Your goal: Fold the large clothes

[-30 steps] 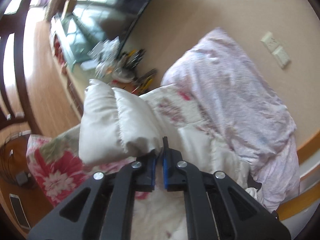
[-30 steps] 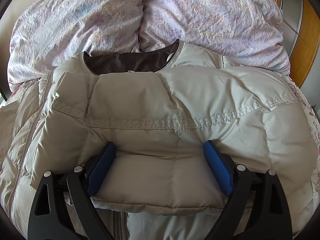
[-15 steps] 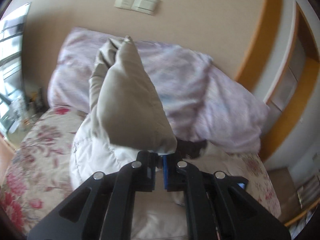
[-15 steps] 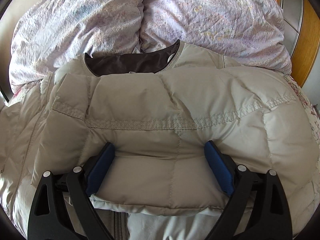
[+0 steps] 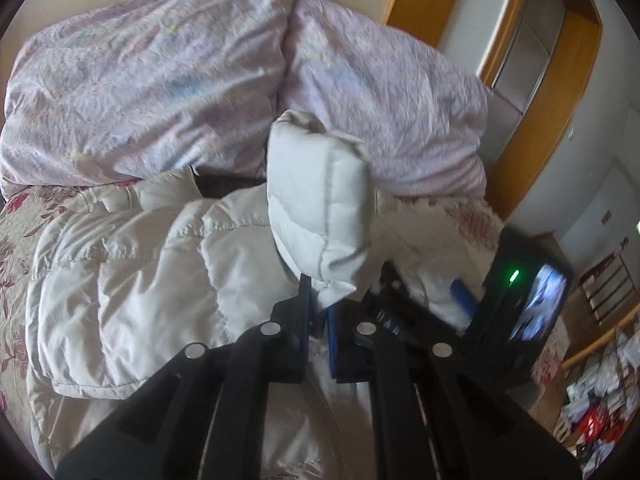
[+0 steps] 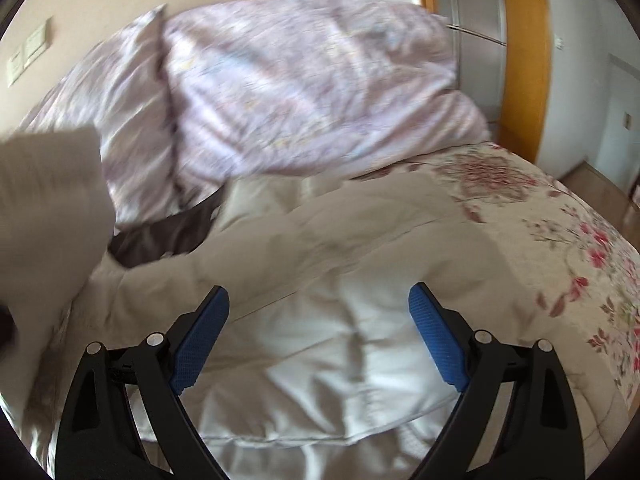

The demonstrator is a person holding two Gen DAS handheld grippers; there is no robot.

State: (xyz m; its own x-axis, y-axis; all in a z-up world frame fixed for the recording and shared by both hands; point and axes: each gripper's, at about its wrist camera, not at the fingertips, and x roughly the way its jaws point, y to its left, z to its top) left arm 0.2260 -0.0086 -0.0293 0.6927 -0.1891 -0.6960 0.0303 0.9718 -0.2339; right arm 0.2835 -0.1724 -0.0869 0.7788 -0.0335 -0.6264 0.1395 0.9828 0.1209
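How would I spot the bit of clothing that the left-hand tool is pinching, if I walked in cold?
Start at the bed with the floral bedspread and two lilac pillows at its head. A pale beige puffer jacket lies spread across it. The pinched part is its sleeve, clamped in the left gripper: alone among the padded panels, it stands up off the bed like a stubby column.

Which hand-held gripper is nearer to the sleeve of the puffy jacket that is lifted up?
Left. The left hand-held gripper is shut on the sleeve. The right hand-held gripper is open above the jacket body, apart from the sleeve.
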